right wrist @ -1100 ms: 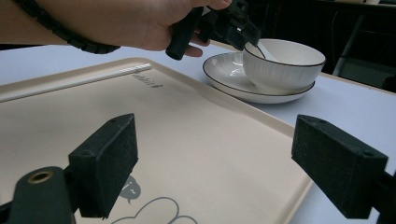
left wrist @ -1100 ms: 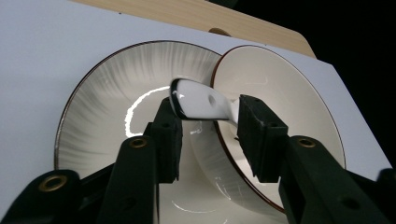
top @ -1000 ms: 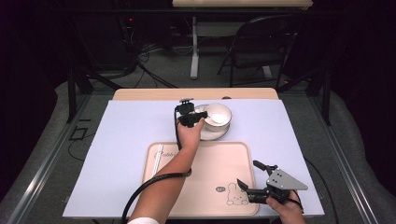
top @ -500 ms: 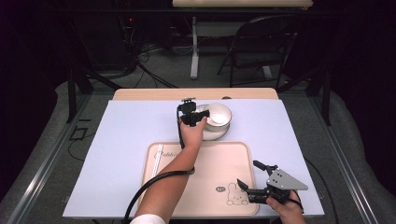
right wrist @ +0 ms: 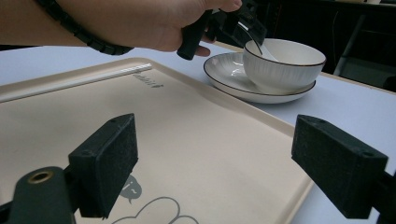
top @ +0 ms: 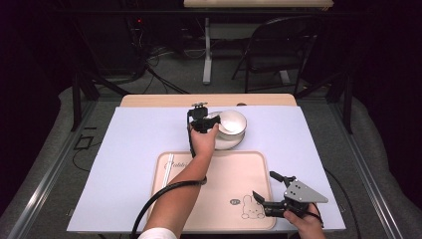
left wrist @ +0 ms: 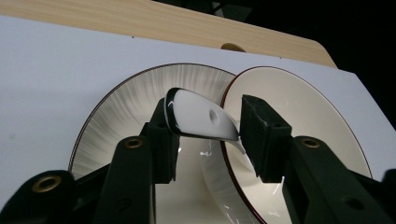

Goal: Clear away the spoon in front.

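The left gripper (left wrist: 205,135), its jaws just narrowing, clamps the white spoon (left wrist: 201,116) over the bowl (left wrist: 299,126) at the desk's far side, ready to lift out; the right gripper (right wrist: 215,163) idles wide open, empty.

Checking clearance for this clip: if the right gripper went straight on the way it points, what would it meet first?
Probably nothing at once: the right gripper, jaws open, points low over the beige plastic tray. Beyond its far rim sits the white saucer with the white bowl; depth is unclear.

— From my feed, the spoon (left wrist: 201,122), bowl (left wrist: 299,116) and ribbed saucer (left wrist: 126,107) look like glossy glazed ceramic.
— I see a smooth matt plastic tray (right wrist: 196,154), and matt black jaws with rough foam-like pads.
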